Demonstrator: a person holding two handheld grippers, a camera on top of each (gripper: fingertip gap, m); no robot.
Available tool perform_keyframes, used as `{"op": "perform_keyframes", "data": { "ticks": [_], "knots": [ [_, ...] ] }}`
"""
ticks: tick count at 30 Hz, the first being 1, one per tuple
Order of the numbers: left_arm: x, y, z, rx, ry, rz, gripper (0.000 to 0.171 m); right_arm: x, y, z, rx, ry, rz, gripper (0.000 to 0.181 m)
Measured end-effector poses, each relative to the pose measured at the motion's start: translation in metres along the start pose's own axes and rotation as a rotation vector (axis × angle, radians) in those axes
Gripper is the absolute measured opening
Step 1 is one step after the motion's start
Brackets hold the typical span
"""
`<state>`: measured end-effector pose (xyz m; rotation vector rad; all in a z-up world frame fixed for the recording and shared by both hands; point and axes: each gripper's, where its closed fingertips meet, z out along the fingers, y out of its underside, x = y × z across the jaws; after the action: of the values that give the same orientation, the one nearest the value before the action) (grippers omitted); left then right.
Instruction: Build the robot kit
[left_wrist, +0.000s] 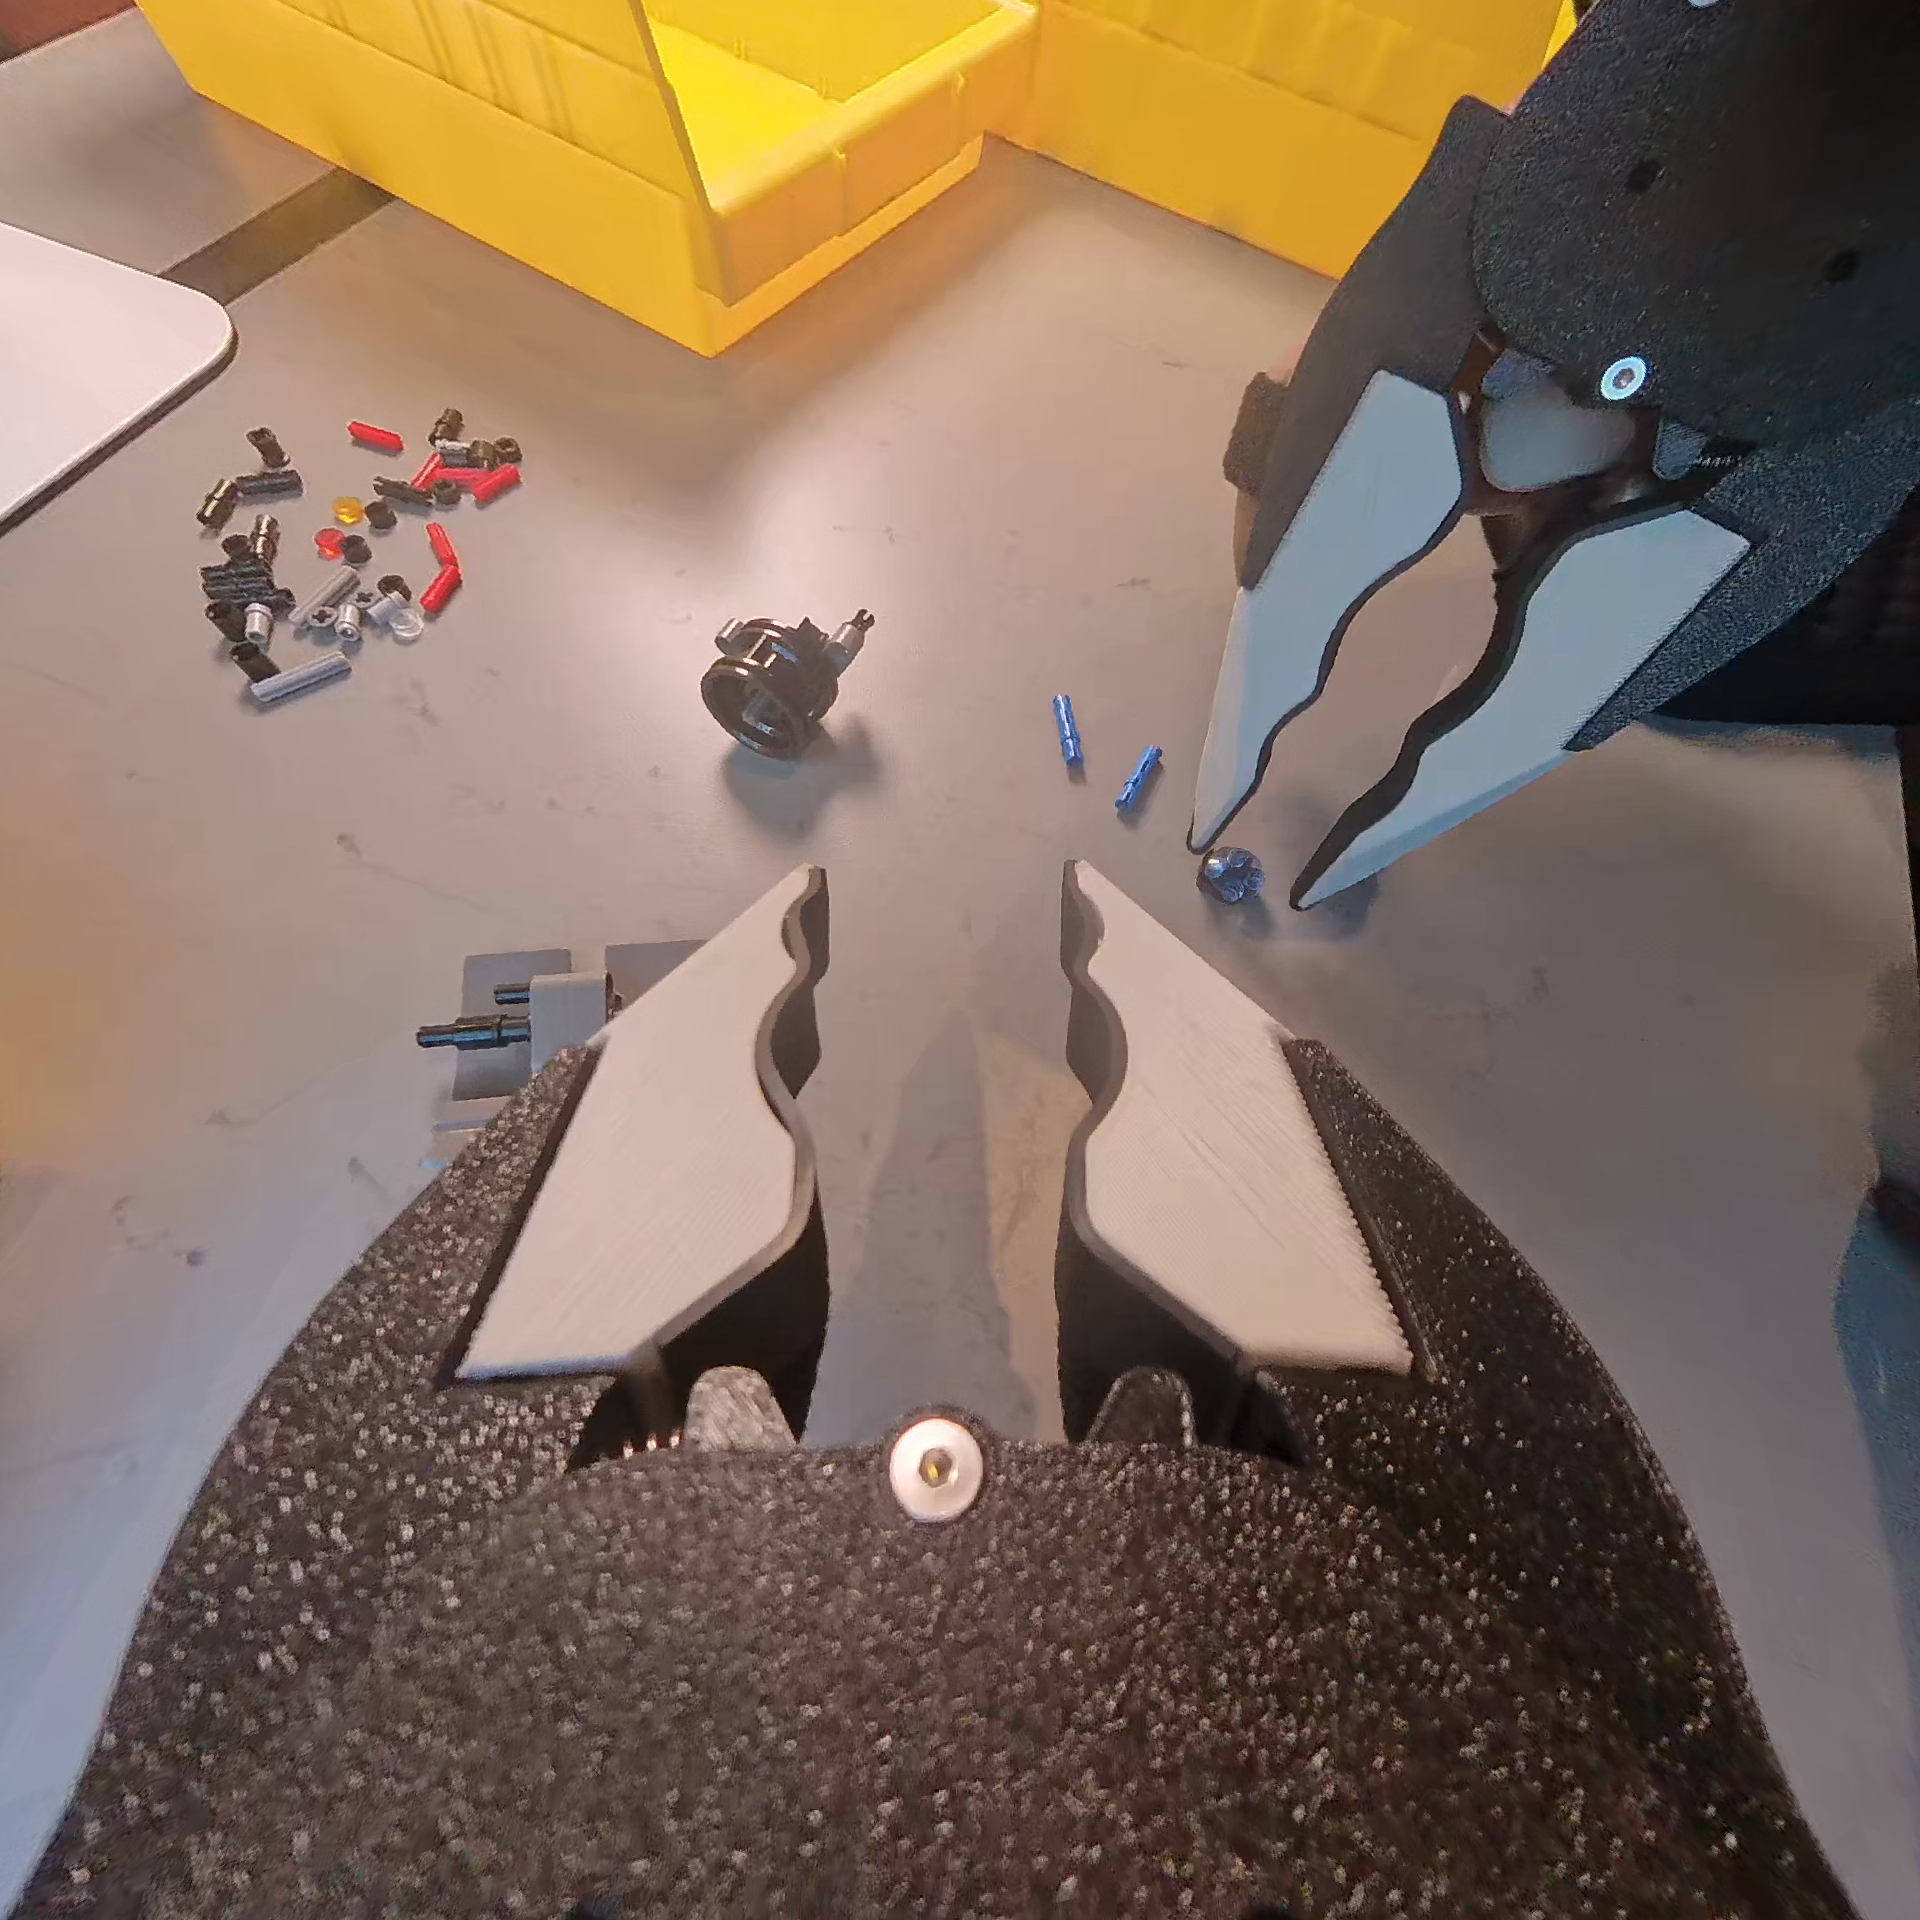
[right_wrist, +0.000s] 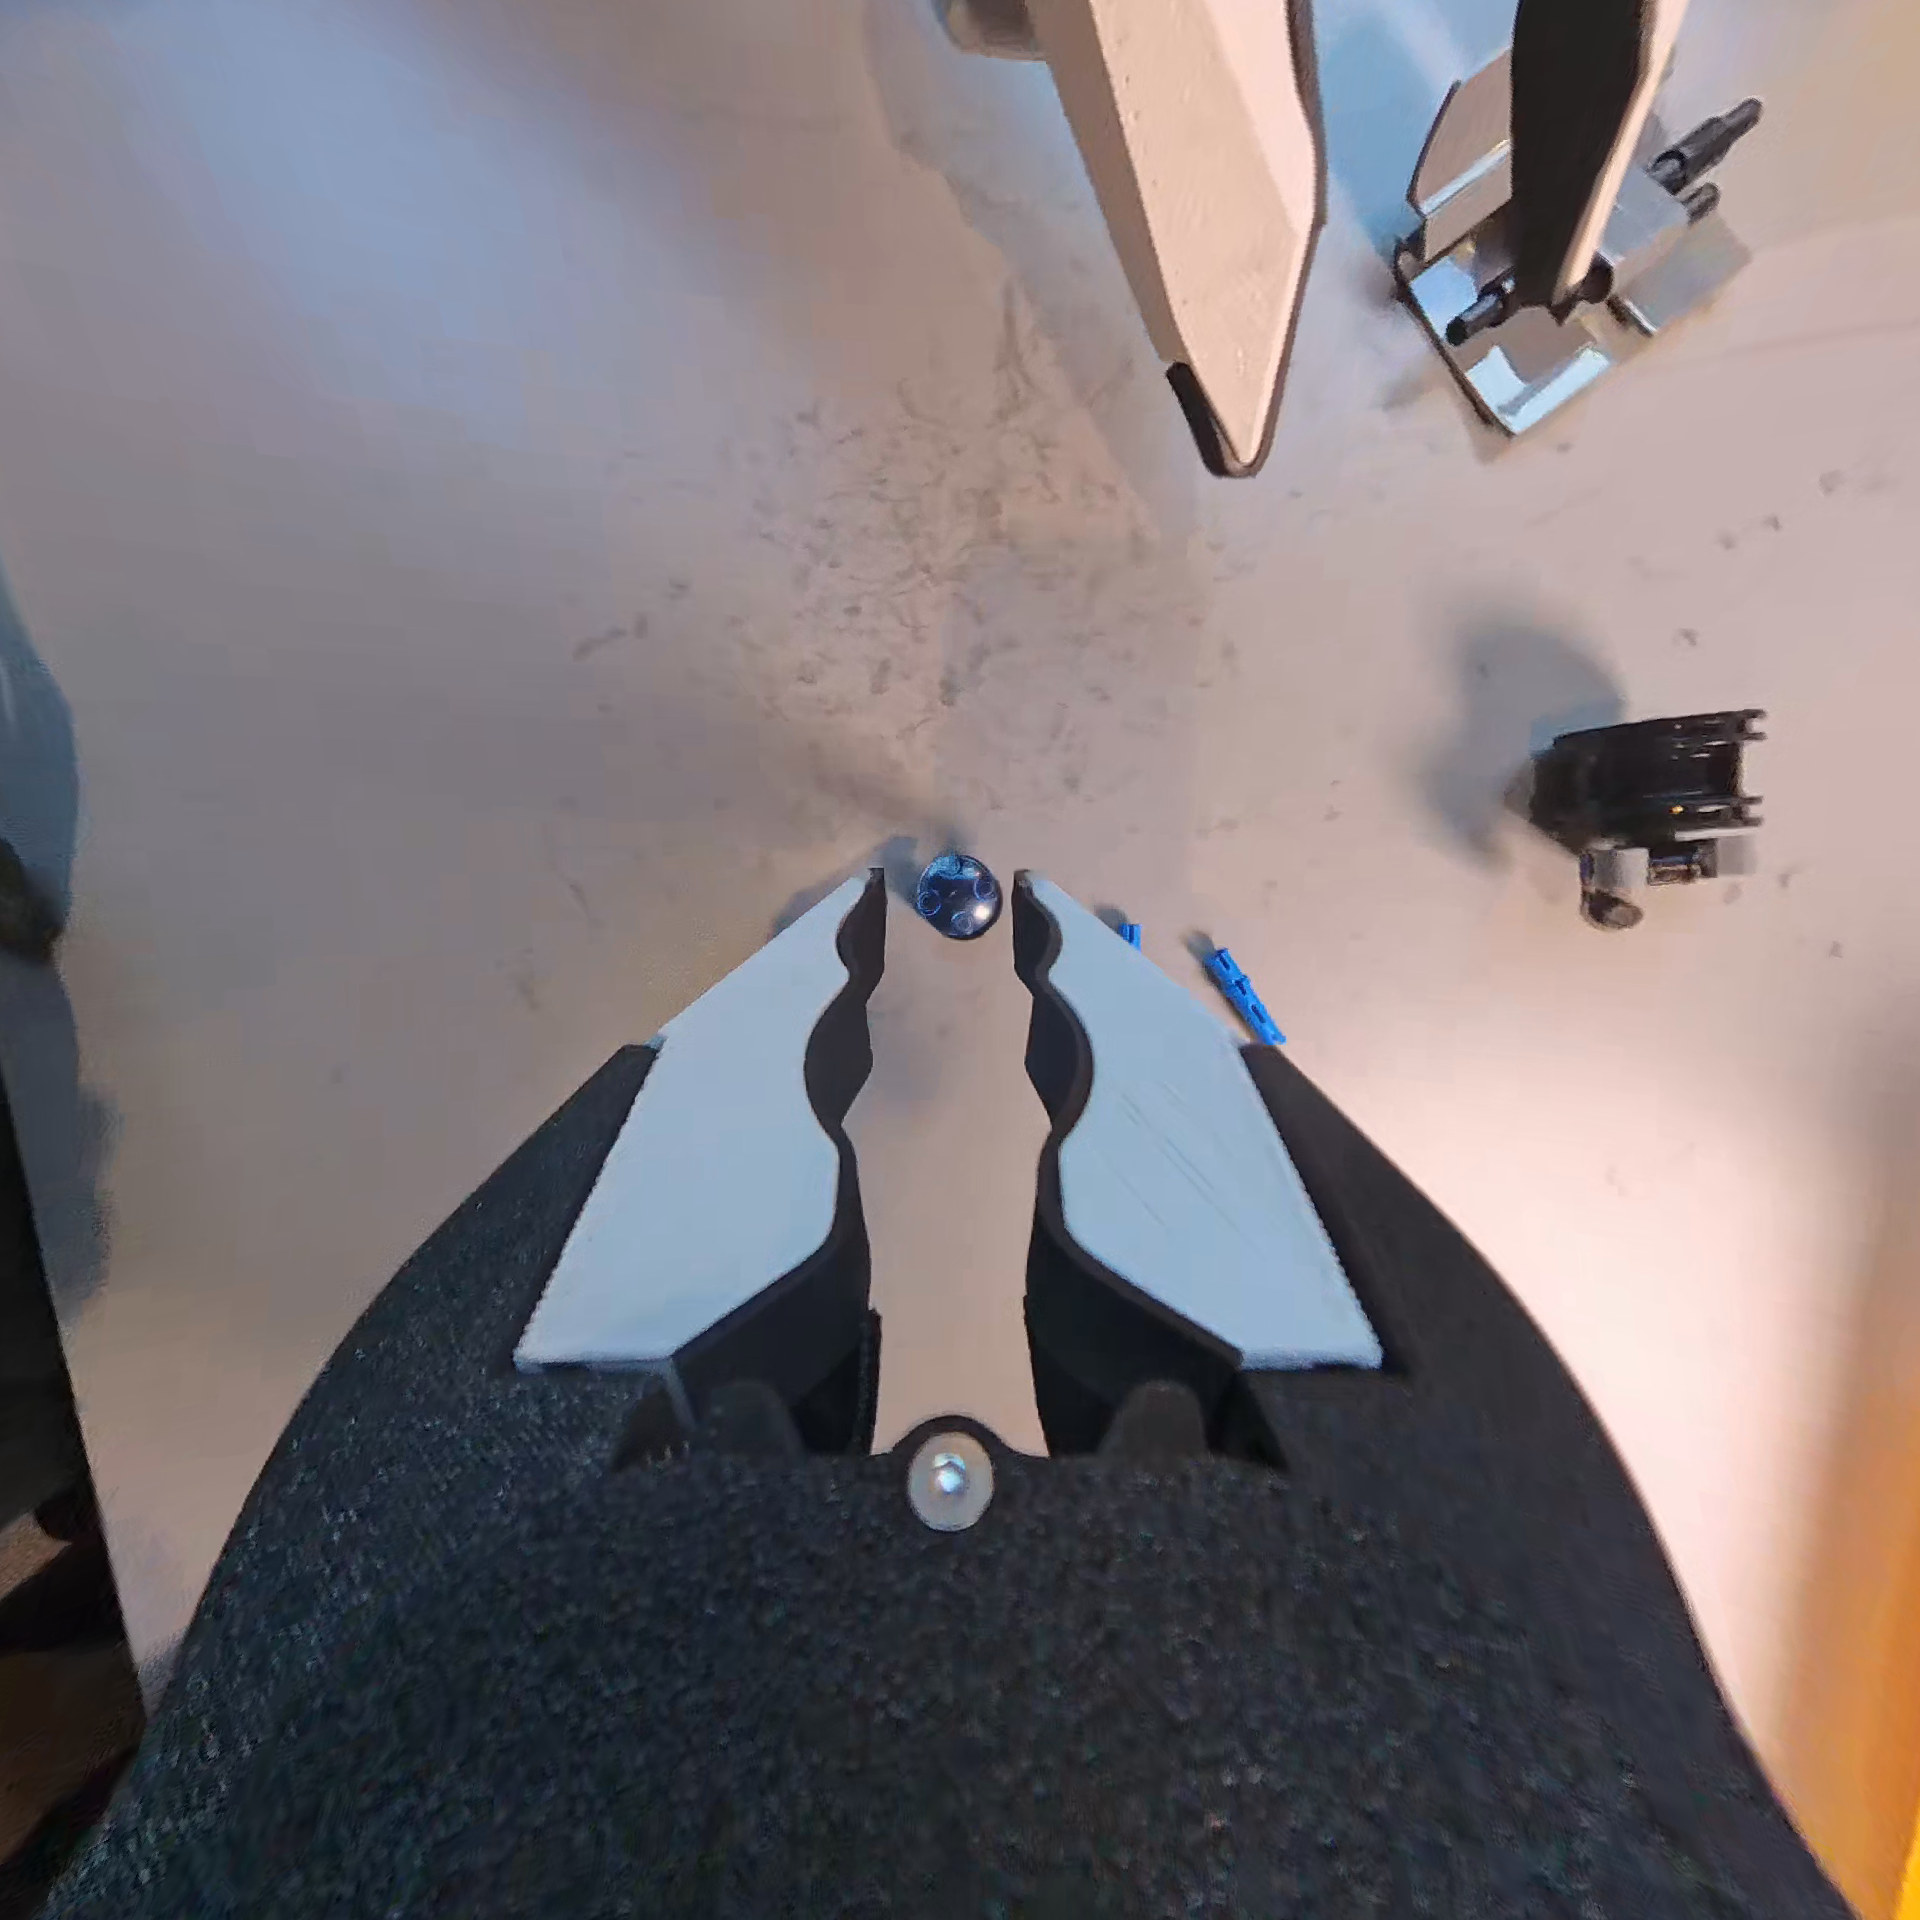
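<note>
My right gripper (right_wrist: 948, 881) is open, its tips low over the grey table on either side of a small round dark-blue studded piece (right_wrist: 957, 896). In the left wrist view that gripper (left_wrist: 1247, 871) comes in from the upper right with the piece (left_wrist: 1230, 871) between its tips. My left gripper (left_wrist: 943, 881) is open and empty, held above the table. Two blue pins (left_wrist: 1070, 734) (left_wrist: 1138, 777) lie just beyond it. A black round wheel-like assembly (left_wrist: 771, 684) rests farther off. A grey block with black pins (left_wrist: 540, 1013) lies by the left finger.
A scatter of several small black, red and grey parts (left_wrist: 343, 540) lies at the left. Yellow bins (left_wrist: 644, 156) stand at the back. A pale flat thing's corner (left_wrist: 94, 343) is at the far left. The wheel assembly (right_wrist: 1652, 800) also shows at the right wrist view's right.
</note>
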<state>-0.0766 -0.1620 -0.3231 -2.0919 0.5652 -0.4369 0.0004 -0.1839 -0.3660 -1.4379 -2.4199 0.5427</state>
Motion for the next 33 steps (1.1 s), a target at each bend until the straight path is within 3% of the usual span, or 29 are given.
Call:
{"op": "perform_keyframes", "data": {
  "ticks": [9,33],
  "knots": [
    [0.0004,0.0001,-0.0002,-0.001,0.008,-0.004,0.044,0.0008,0.0031,0.0049,-0.019,-0.026,-0.019,0.016],
    [0.0007,0.0028,0.0012,-0.012,0.013,-0.006,0.043,-0.0008,0.0038,0.002,-0.028,-0.039,-0.077,0.016]
  ]
}}
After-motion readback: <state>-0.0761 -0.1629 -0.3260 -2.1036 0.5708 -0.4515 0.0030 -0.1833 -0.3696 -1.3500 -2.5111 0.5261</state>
